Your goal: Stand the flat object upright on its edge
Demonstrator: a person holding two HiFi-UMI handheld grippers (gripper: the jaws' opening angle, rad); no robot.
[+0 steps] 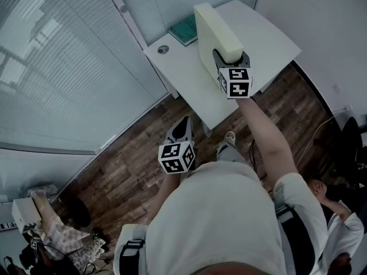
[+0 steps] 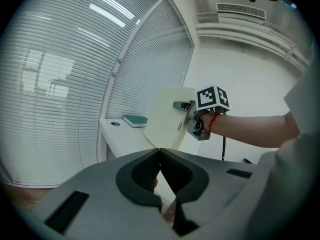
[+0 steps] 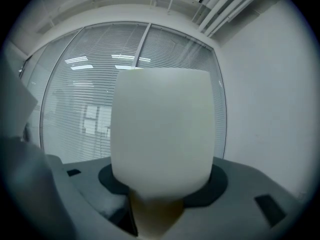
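Currently the cream foam slab is on edge, broad faces vertical, over the white table. The right gripper pinches it at its near end. I cannot tell whether its lower edge rests on the tabletop. The left gripper hangs short of the table, jaws pressed together, empty. Remaining, I judge: seat the edge, let go, confirm it stands alone.
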